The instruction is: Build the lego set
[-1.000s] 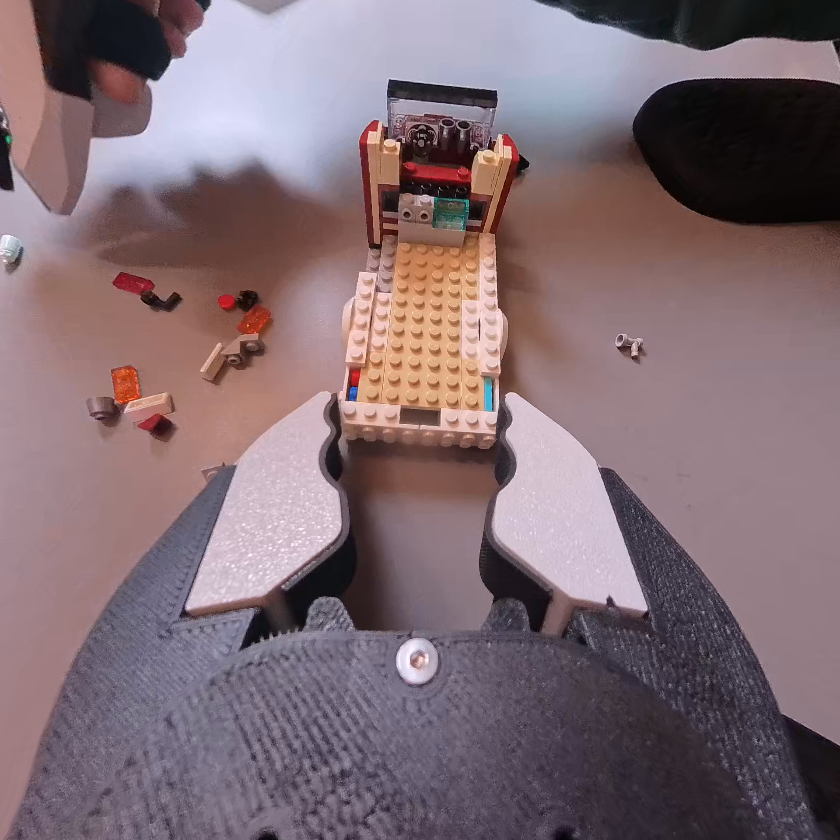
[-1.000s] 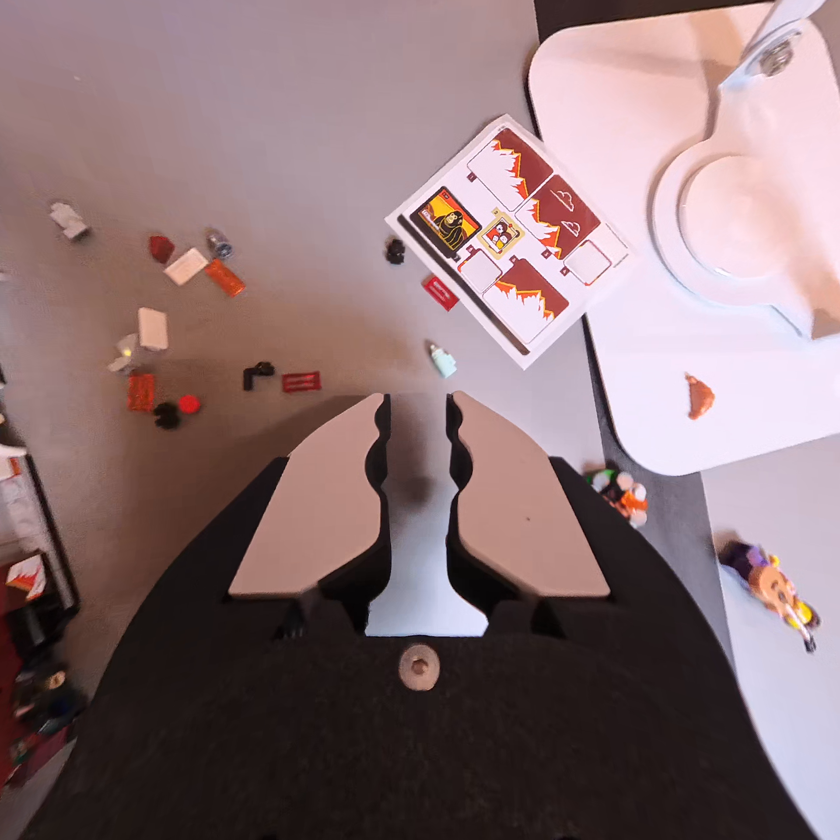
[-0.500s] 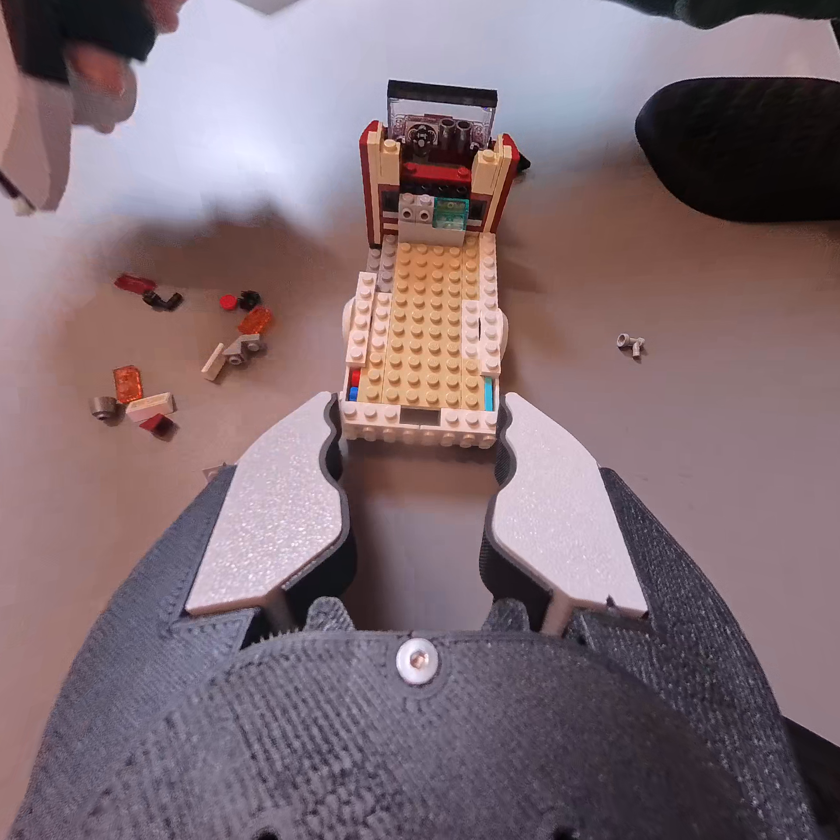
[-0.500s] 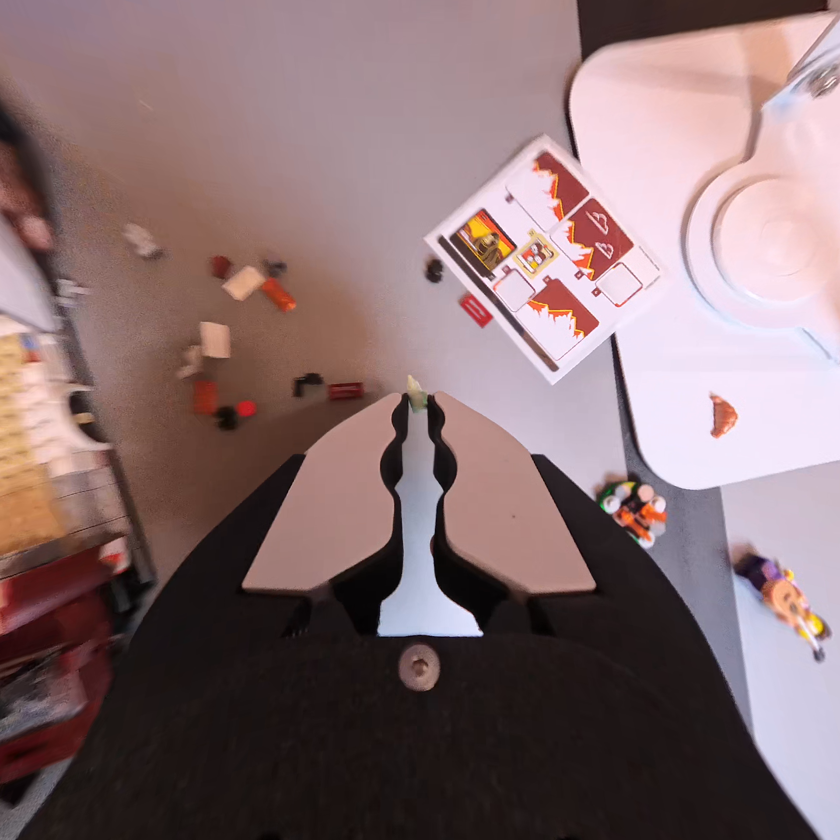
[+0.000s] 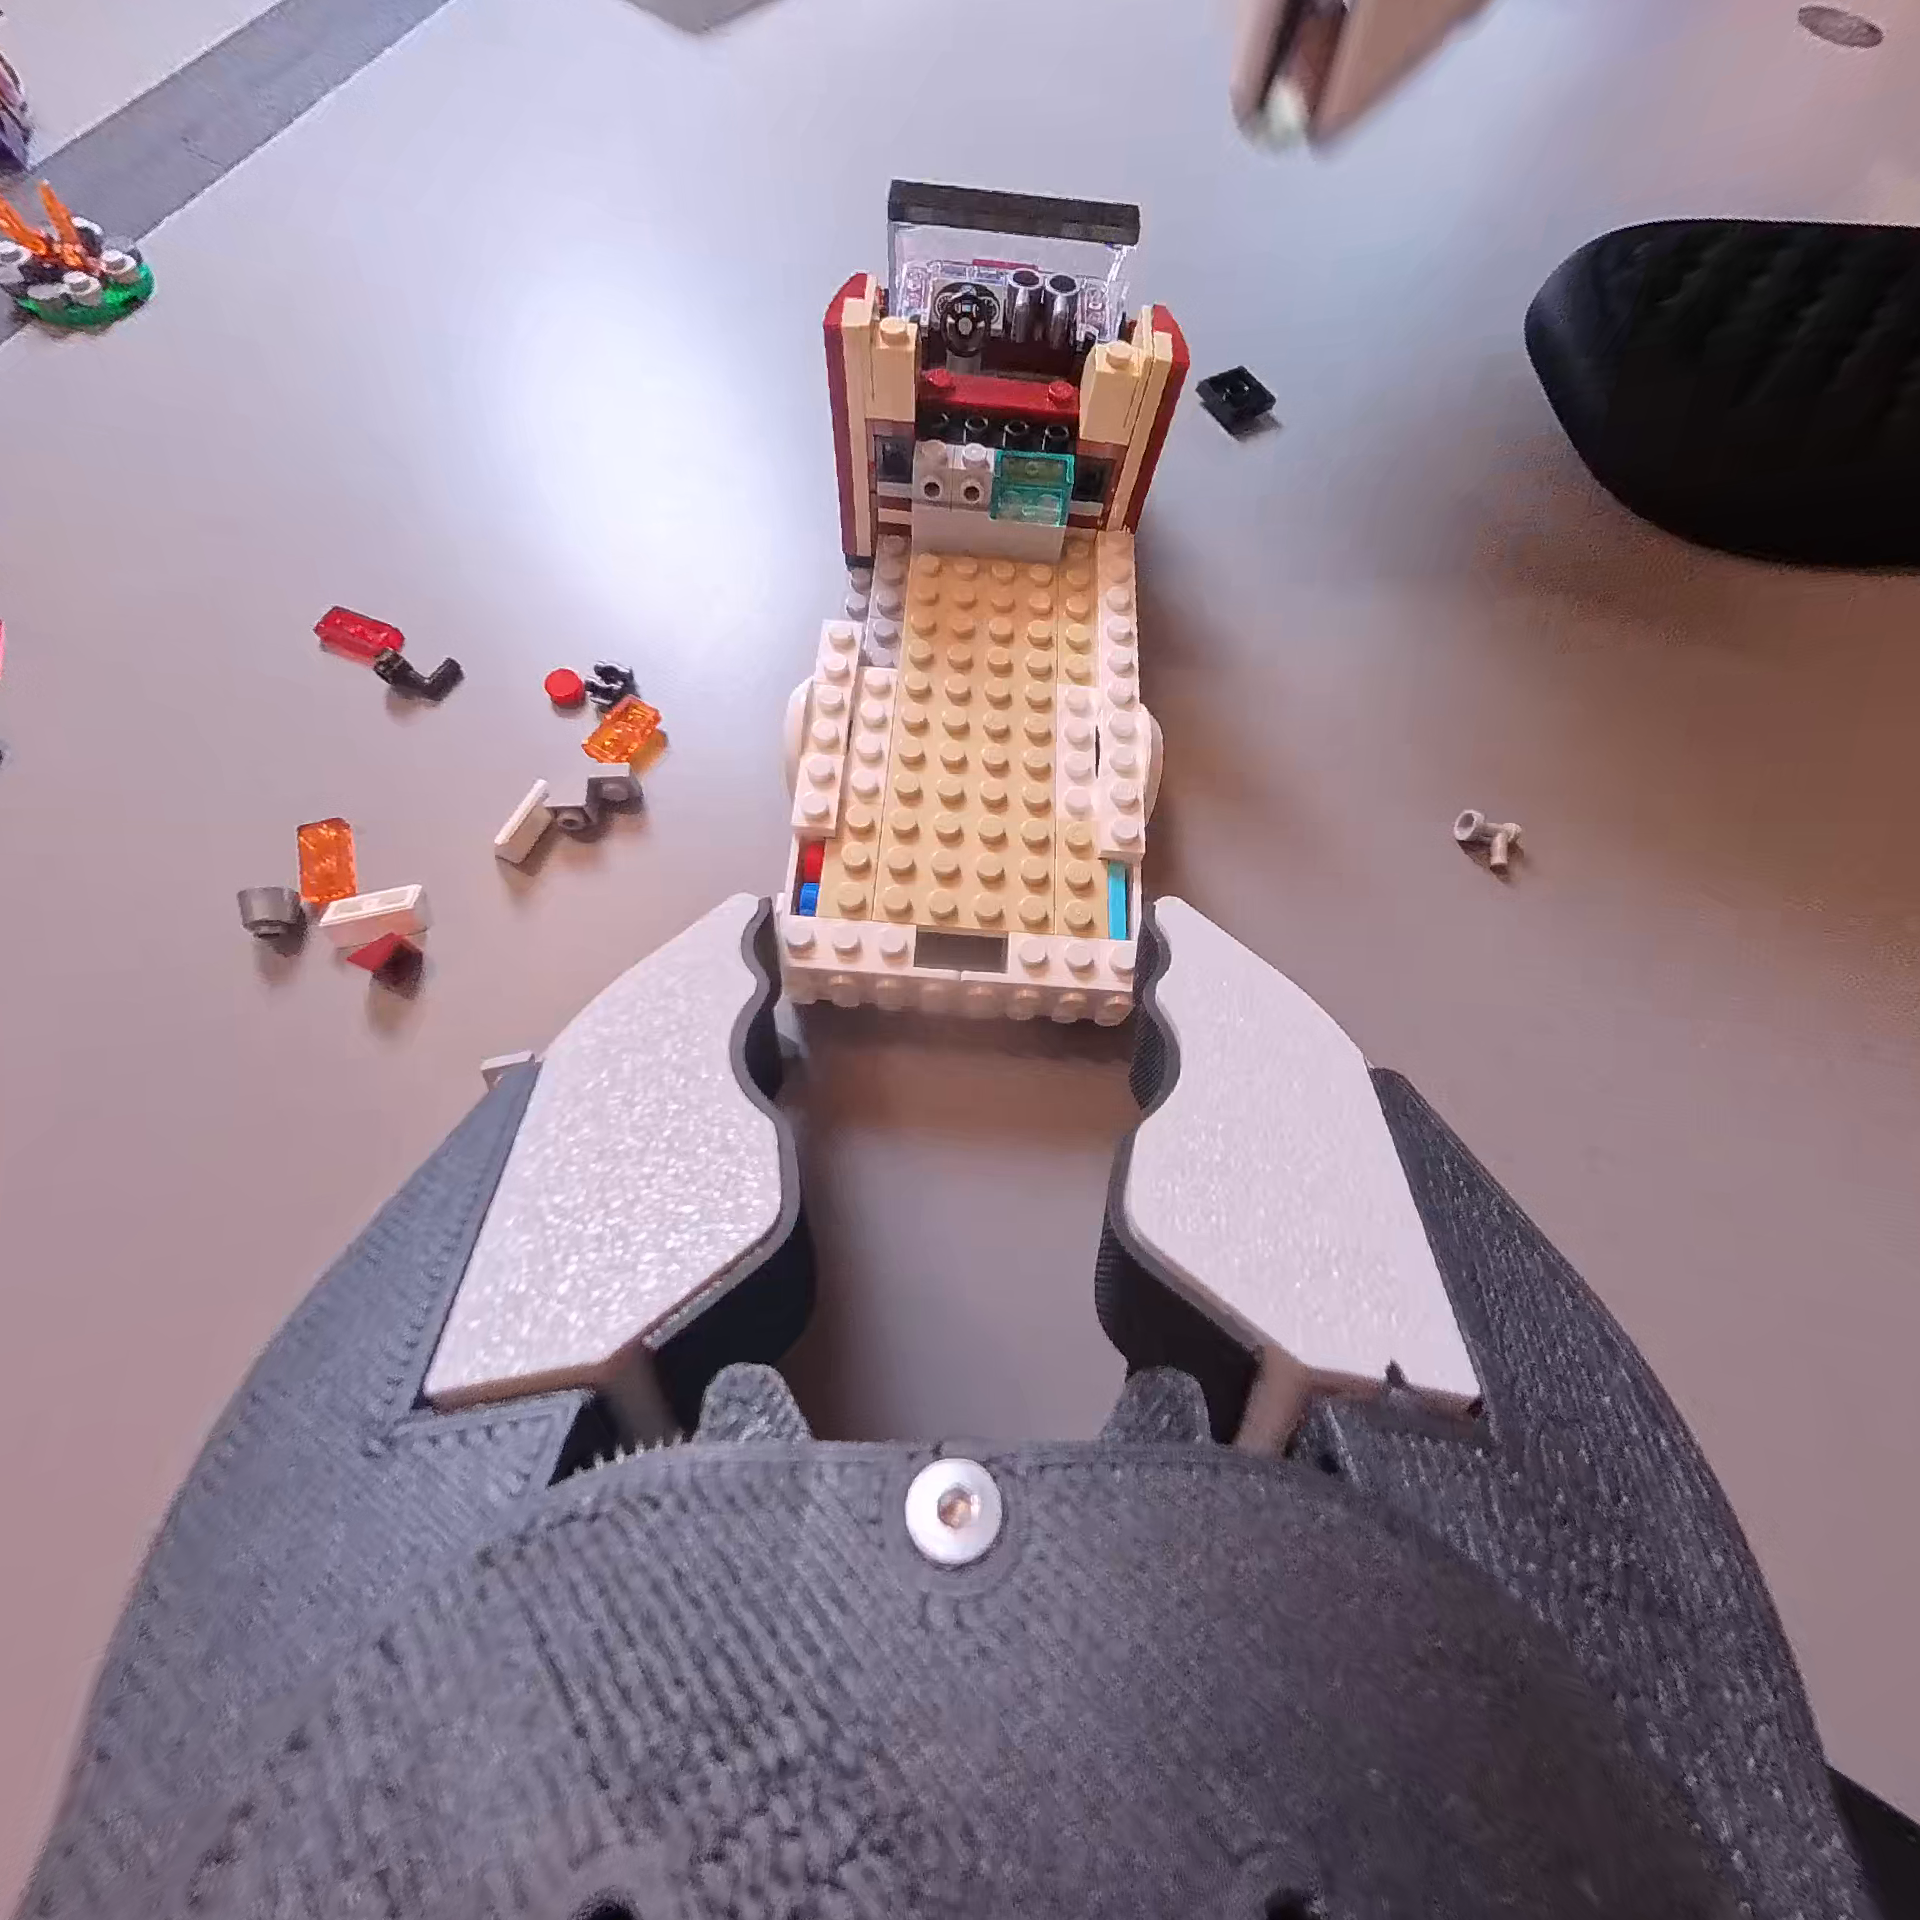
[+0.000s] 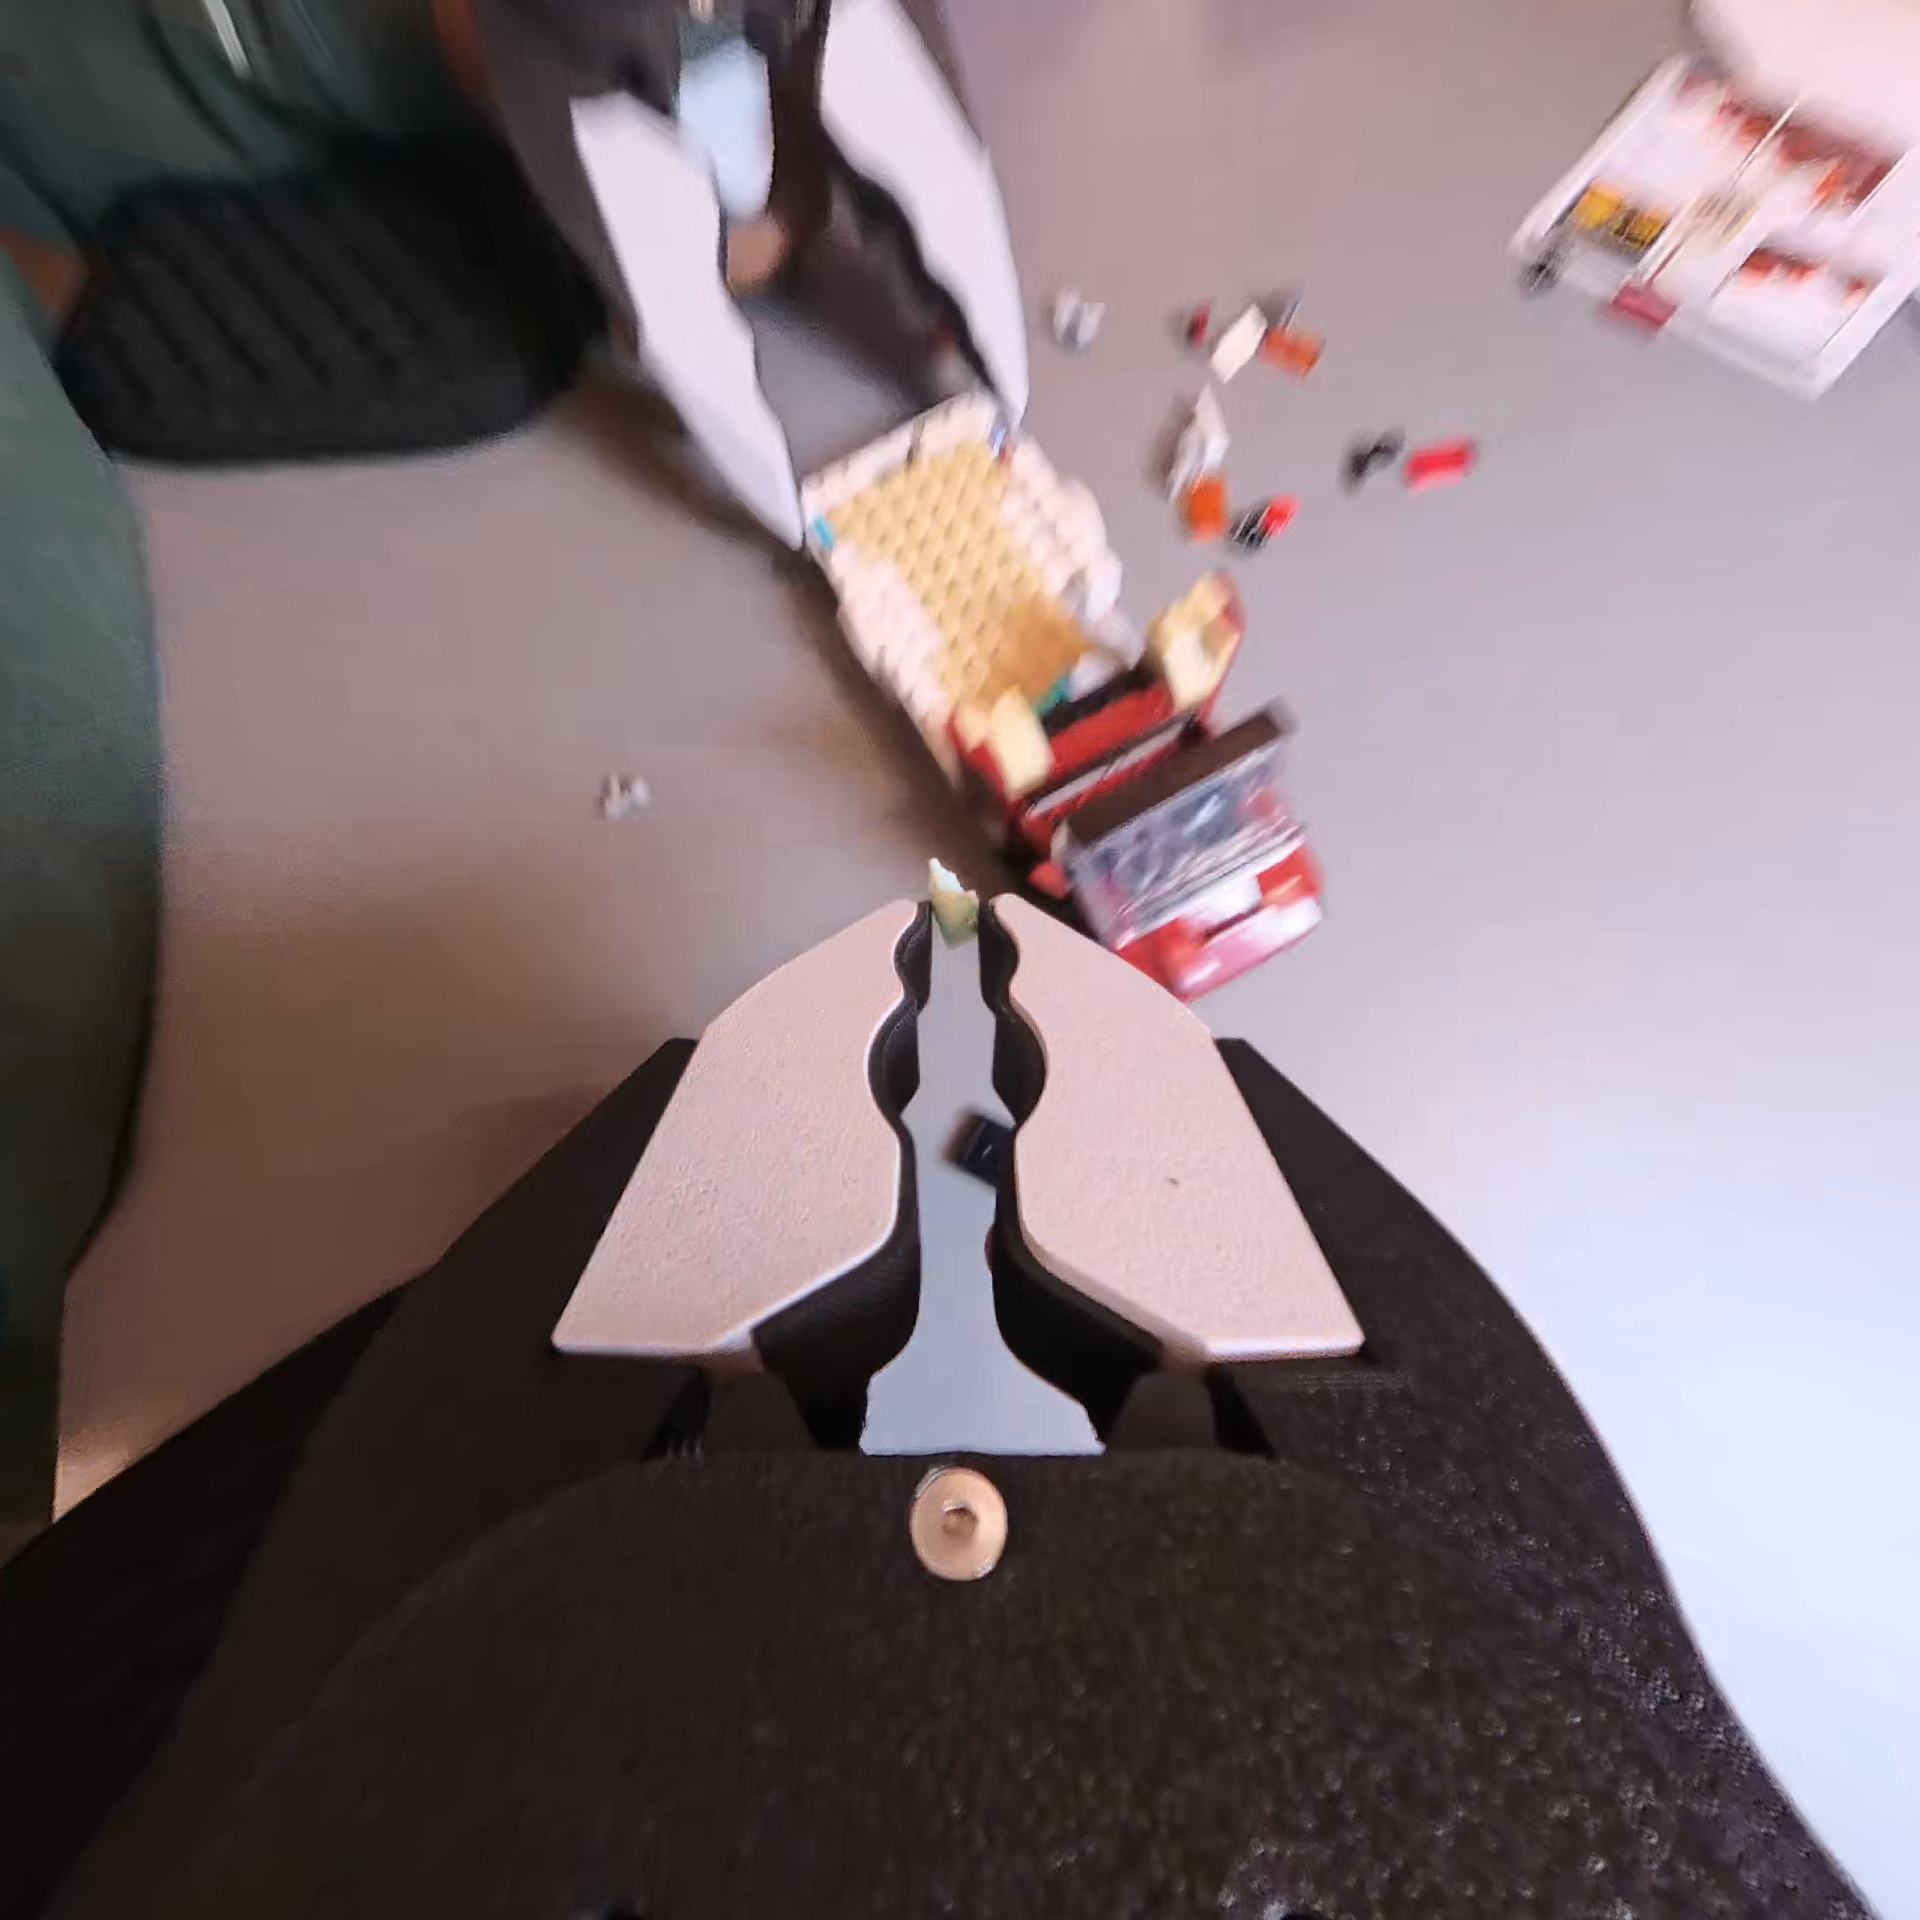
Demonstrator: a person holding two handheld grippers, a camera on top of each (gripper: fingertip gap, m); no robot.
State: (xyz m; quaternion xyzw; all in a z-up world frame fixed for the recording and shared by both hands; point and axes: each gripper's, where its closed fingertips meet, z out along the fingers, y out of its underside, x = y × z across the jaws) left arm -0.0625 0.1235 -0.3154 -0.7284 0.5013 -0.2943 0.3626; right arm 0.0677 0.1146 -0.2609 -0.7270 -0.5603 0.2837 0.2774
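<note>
Down at the table, the left gripper point(image 5: 961, 977) is spread wide, its two pale fingers pressed against the sides of the white rear end of the lego truck point(image 5: 971, 727) — a grip on the model's back wall. That truck stands on the grey table point(image 5: 1558, 1039), its tan studded bed running away from the fingers to a dark red cab with a clear windscreen at the far end.

The right gripper point(image 6: 954, 914) is nearly closed, pinching a small pale green piece point(image 6: 951, 902) at its very tips; it hangs above the table just off the cab end of the truck, which lies ahead and to its right in the blurred right wrist view.

Left of the truck bed a scatter of loose pieces point(image 5: 468, 790) lies on the table — clear orange tiles, red bits, a white brick, small black and grey parts. On the other side sit a tiny grey connector point(image 5: 1491, 836) and, near the cab, a black plate point(image 5: 1236, 400). A dark mesh-textured object point(image 5: 1756, 384) occupies the far right. A small green-based build with orange flames point(image 5: 73, 270) rests at the far left. A sticker sheet point(image 6: 1725, 218) lies beyond the loose pieces, too blurred to read.
</note>
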